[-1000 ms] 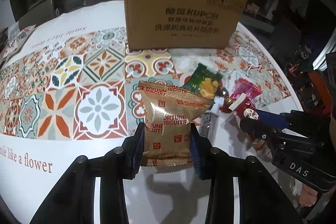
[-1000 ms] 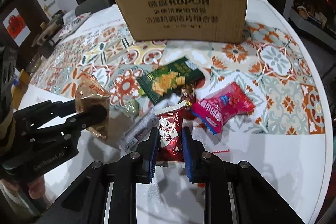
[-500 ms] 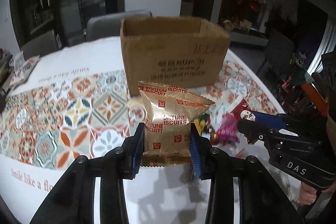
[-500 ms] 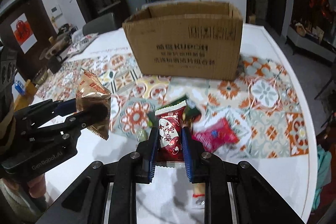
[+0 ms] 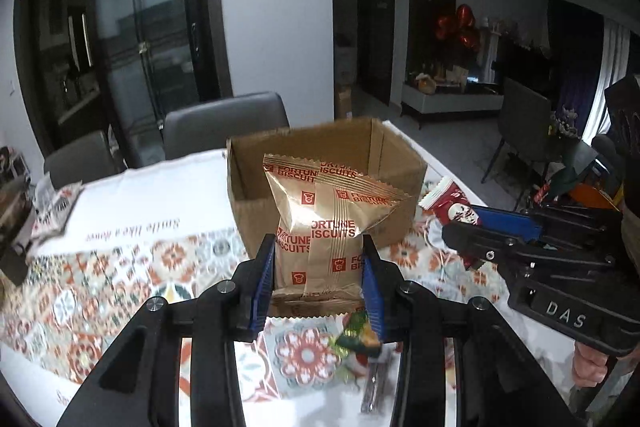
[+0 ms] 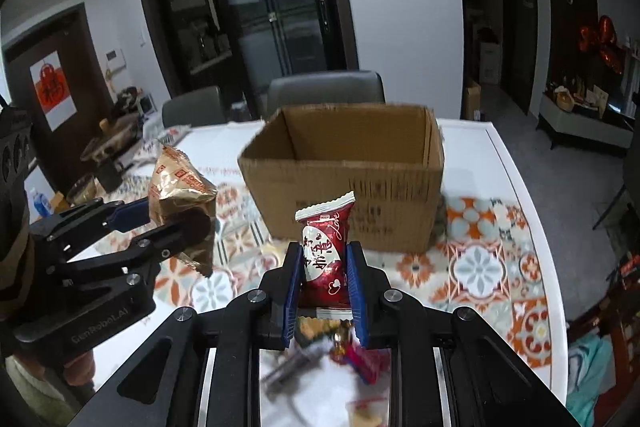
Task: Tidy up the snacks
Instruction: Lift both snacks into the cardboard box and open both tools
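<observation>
A home dining room: patterned tablecloth (image 5: 120, 267), grey chairs (image 5: 224, 125), glass sliding doors (image 6: 280, 7), sideboard (image 5: 452, 101) with heart balloons (image 5: 458, 27).

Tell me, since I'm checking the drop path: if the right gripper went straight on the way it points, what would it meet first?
Probably the cardboard box: the right gripper, shut on the red candy packet, aims at its near wall, apparently below the rim, though depth is unclear.

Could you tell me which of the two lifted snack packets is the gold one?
The Fortune Biscuits packet, clamped in the left tool, is gold; the packet in the right tool is red and narrower.
</observation>
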The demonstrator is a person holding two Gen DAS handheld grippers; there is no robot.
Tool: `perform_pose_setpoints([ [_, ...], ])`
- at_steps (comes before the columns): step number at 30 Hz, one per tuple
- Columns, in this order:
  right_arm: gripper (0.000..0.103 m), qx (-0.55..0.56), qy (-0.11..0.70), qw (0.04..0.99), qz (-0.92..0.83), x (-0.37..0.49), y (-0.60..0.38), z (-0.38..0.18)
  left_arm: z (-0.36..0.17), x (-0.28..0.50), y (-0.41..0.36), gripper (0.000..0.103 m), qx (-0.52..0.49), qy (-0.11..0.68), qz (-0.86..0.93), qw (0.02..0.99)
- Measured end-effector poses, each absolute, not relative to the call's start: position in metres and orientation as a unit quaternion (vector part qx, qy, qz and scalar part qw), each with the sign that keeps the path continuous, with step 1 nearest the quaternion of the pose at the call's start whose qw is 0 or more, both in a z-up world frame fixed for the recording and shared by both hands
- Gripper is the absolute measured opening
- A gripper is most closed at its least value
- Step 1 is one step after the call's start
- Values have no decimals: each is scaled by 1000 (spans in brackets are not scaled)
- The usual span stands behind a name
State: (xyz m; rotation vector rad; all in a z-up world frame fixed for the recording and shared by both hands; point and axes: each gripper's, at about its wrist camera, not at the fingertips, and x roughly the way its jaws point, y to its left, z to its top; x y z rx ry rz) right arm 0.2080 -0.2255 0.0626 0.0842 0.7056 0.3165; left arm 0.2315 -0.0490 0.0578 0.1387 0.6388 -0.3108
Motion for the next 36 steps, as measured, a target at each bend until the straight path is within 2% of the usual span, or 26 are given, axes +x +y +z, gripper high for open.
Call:
perform_pose_setpoints([
  [17, 24, 25, 332, 933, 138, 295, -226, 109, 87, 317, -47, 39, 62, 332, -150, 929],
  [26, 24, 39, 366, 919, 143, 343, -226, 93, 66, 379, -56, 39, 56, 393, -145, 906],
  [36, 24, 35, 418, 898, 132, 379, -225, 64, 38, 411, -62, 39, 42, 454, -143, 878],
])
